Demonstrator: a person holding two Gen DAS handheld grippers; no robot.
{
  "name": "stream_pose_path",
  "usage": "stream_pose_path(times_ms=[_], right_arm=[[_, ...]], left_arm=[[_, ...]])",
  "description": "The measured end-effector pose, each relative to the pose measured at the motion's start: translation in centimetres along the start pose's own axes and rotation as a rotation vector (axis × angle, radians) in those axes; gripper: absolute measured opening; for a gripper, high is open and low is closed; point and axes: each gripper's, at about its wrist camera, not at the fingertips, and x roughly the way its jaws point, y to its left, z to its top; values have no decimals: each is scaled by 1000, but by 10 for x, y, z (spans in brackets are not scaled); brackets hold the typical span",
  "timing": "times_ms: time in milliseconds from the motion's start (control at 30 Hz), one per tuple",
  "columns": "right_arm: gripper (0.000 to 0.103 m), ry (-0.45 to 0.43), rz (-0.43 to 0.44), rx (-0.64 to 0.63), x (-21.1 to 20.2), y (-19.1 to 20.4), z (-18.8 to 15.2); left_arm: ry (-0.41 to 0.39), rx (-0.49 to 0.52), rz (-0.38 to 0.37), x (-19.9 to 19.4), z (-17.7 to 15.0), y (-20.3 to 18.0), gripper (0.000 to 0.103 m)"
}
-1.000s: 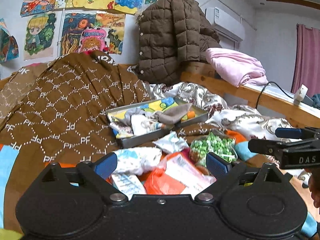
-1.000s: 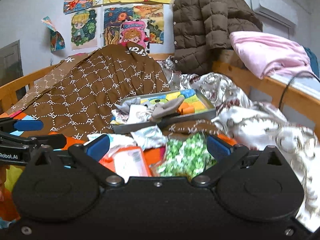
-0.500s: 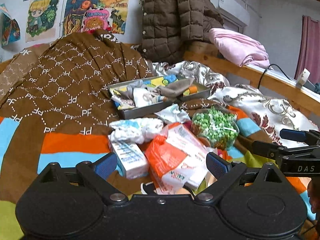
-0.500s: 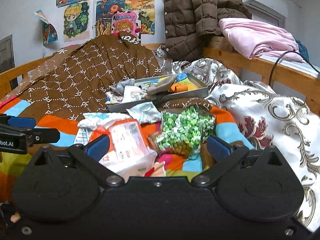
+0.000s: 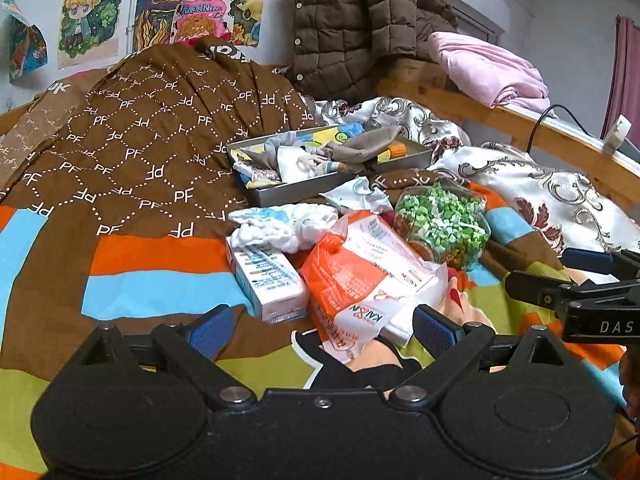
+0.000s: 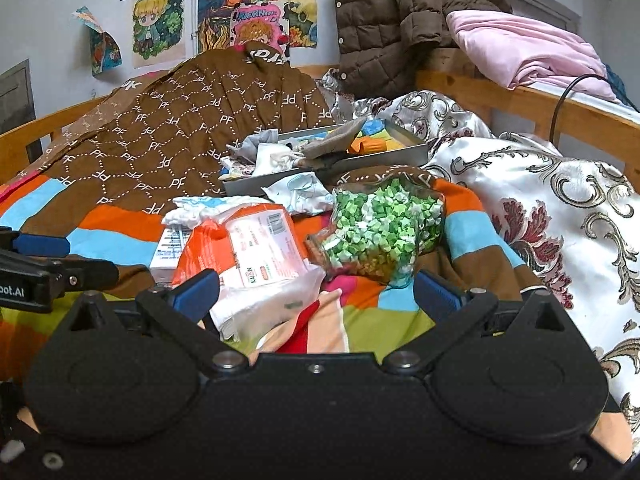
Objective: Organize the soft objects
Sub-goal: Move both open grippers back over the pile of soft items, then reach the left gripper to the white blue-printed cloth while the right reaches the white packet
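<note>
Bed covers (image 5: 160, 256) hold a messy pile, and both tongs, left (image 5: 324, 326) and right (image 6: 318, 290), are wide apart, holding nothing. Pinch the orange pack (image 5: 360, 276) in its middle, gently, then lift it to the tray (image 5: 296, 192).

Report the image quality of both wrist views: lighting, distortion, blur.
Left wrist view: even indoor light, no hard shadows; fisheye bends the wooden bed rail; the orange packet is sharp, black corners vignette the frame. Right wrist view: similar soft light, the jar of green stars crisp, slight softness toward the edges.
</note>
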Motion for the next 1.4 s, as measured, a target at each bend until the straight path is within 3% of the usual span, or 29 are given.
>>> stream_pose_path(times_ms=[800,1167,1400], right_arm=[[102,21,49,-17,13,-1,1],[102,-1,88,-53,31,4,14],[102,-31,104,-92,63,10,32]], left_arm=[[28,-28,28,0,0,13,98],[-12,-24,38,11,22,26,98],[-13,-10,56,30,43,44,99]])
